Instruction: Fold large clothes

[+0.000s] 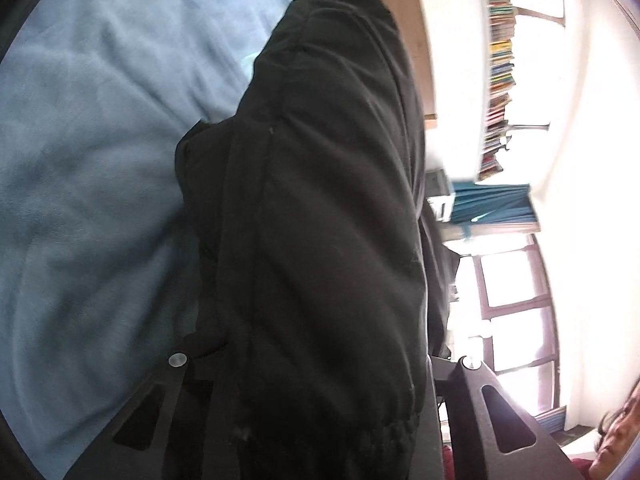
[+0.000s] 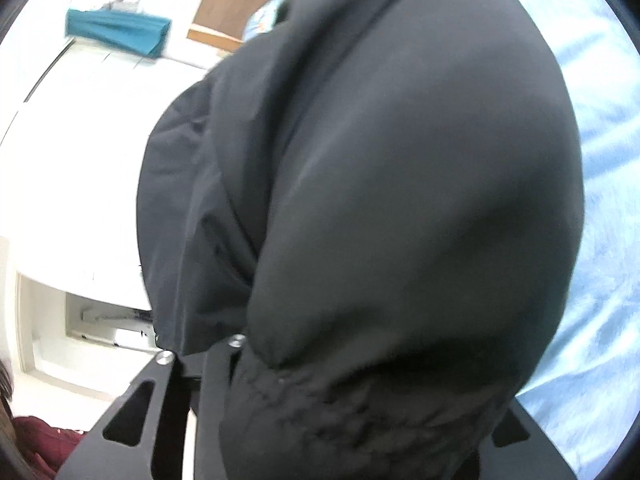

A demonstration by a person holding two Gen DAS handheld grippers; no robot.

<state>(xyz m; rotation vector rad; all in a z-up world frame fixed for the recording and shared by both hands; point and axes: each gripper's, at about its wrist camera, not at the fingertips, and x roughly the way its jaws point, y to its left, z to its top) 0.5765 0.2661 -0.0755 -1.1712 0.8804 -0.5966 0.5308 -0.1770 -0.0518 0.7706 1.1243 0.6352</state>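
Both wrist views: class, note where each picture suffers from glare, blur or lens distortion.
Left wrist view: the window is blown out to white, and the bookshelf bends with the fisheye. Right wrist view: the black garment is soft with blur, and the white wall is overexposed.

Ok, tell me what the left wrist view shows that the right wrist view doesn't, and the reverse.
Only the left wrist view: a row of books on a white shelf, and a window with a dark frame.

Only the right wrist view: a white cabinet with an open recess low down.

Both: the black garment bunched up and filling the middle, the fabric pinched in the tongs; the blue sheet beneath it; a teal cloth in the background; and the person's dark red sleeve at the frame edge.
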